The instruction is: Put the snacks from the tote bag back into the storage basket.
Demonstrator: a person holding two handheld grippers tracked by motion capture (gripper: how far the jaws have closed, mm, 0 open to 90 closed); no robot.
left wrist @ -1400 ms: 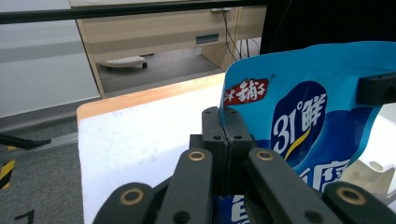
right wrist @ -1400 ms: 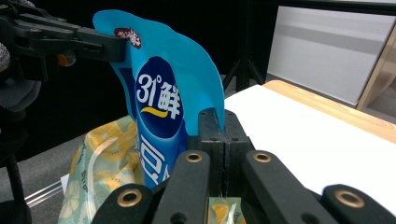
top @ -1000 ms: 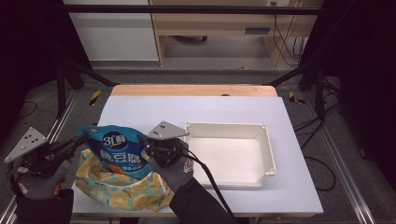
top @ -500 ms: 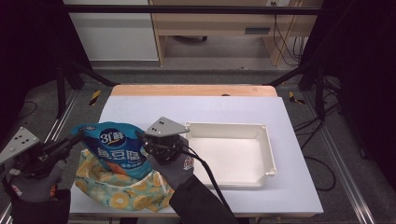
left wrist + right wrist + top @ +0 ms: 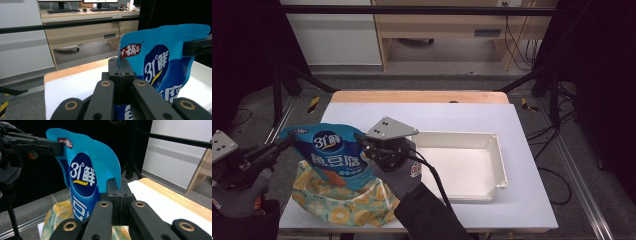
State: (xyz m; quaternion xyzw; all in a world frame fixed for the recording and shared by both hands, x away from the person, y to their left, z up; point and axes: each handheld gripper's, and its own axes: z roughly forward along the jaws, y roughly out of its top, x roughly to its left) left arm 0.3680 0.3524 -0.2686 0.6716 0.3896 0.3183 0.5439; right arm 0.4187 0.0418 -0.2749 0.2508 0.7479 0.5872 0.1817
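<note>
Blue pouch (image 5: 331, 155) edges pinched by both hand-held grippers.

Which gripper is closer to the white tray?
Right. The right gripper sits just beside the white rectangular plastic tray, clamping the blue pouch; the left gripper holds the pouch's far edge.

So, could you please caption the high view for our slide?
Both grippers, left and right, hold a glossy blue snack pouch upright beside an empty white plastic tray.

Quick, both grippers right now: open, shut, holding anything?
Left gripper: shut on one top edge of the glossy blue plastic snack pouch.
Right gripper: shut on the pouch's opposite edge.
</note>
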